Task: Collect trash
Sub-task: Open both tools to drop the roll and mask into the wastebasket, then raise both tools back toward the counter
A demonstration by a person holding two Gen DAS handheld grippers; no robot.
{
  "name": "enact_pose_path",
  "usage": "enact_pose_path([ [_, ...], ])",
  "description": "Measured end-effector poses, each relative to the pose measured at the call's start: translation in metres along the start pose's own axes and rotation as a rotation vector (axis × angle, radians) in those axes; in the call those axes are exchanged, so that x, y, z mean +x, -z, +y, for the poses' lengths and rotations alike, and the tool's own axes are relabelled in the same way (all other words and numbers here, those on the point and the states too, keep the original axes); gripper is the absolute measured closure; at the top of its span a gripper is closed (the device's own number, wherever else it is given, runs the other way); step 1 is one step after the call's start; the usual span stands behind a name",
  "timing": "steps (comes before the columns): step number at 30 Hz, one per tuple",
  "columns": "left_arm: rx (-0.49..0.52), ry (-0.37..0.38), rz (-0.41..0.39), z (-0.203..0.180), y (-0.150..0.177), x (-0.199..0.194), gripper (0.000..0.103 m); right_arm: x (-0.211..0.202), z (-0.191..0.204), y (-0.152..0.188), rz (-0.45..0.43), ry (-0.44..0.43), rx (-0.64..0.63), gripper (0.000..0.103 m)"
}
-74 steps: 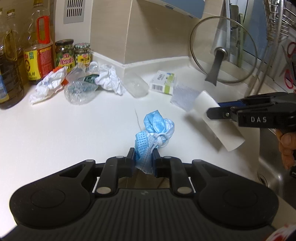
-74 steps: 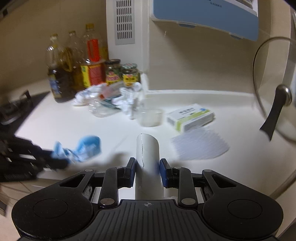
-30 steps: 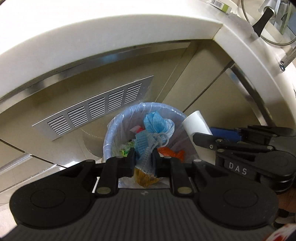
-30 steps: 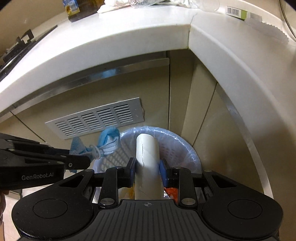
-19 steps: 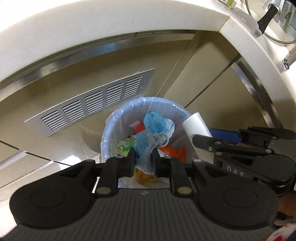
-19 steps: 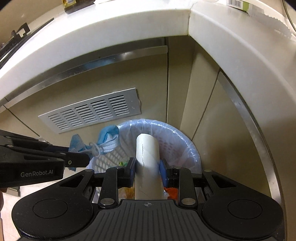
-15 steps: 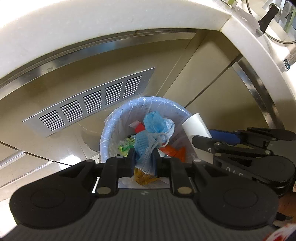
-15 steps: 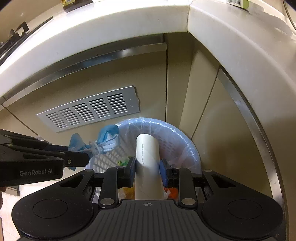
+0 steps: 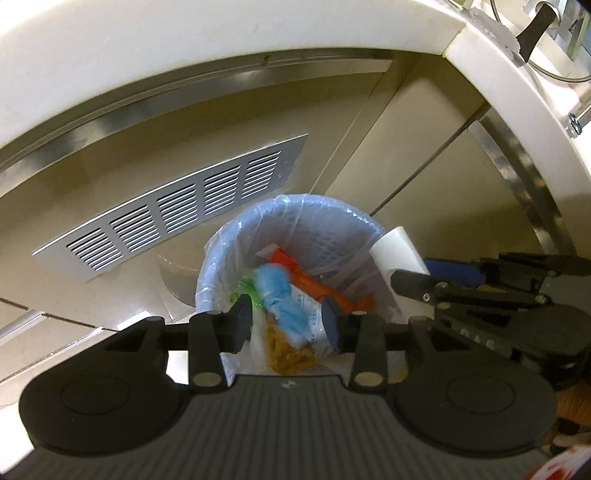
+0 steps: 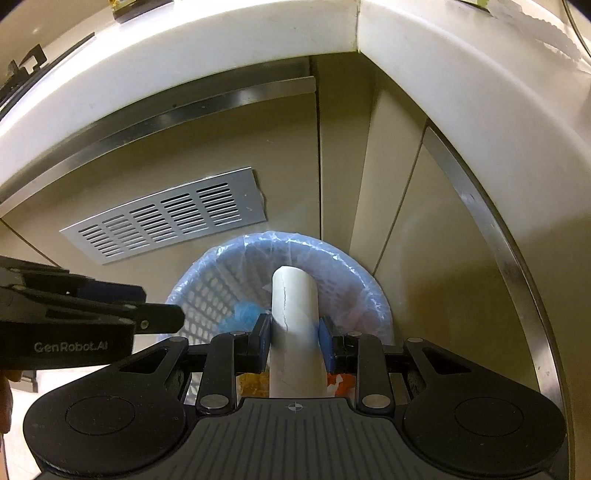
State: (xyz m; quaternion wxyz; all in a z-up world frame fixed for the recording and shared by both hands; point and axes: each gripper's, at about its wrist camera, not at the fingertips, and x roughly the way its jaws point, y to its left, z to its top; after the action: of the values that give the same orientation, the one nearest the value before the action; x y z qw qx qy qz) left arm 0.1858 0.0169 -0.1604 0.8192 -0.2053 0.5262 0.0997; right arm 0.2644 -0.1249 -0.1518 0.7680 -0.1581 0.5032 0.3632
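A lined mesh waste bin (image 9: pixel 229 243) (image 10: pixel 347 266) stands on the floor below the counter, with orange and yellow wrappers inside. My left gripper (image 9: pixel 288 317) hovers over it with its jaws opening; the crumpled blue face mask (image 9: pixel 280 291) (image 10: pixel 243 312) is blurred, free of the pads and dropping into the bin. My right gripper (image 10: pixel 294 332) is shut on a white cardboard tube (image 10: pixel 293 317) (image 9: pixel 397 251), held upright over the bin's right side. In the left wrist view the right gripper (image 9: pixel 417 280) sits at the right; in the right wrist view the left gripper (image 10: pixel 162 317) sits at the left.
The white counter edge (image 9: pixel 184 48) curves overhead. Beige cabinet doors with a metal vent grille (image 9: pixel 177 206) stand behind the bin. A pot lid handle (image 9: pixel 532 26) shows on the counter at the upper right.
The left jaws have spread apart and let go of the blue mask, which now falls into the bin. The right gripper keeps its hold on the tube over the bin.
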Motion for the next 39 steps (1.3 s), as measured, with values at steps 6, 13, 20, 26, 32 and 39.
enact_pose_path([
  [6,-0.008,-0.019,0.002,0.004,0.004,-0.003,0.066,0.002,0.001,0.000,0.005,-0.008,-0.001,0.075],
  [13,-0.010,-0.028,-0.005,0.006,0.005,-0.007,0.066,0.002,0.003,0.000,-0.015,-0.024,-0.002,0.075],
  [20,-0.012,-0.027,-0.006,0.006,0.005,-0.009,0.066,0.000,0.004,0.001,-0.023,-0.030,0.004,0.075],
  [26,-0.014,-0.028,-0.008,0.009,0.009,-0.011,0.066,0.004,0.006,0.000,-0.010,-0.046,0.024,0.073],
  [32,-0.013,-0.026,-0.011,0.011,0.011,-0.012,0.066,0.001,0.007,0.001,-0.021,-0.041,0.027,0.055],
  [39,0.003,-0.022,-0.035,0.010,0.013,-0.022,0.066,-0.011,0.006,0.001,-0.033,-0.049,0.012,0.055],
])
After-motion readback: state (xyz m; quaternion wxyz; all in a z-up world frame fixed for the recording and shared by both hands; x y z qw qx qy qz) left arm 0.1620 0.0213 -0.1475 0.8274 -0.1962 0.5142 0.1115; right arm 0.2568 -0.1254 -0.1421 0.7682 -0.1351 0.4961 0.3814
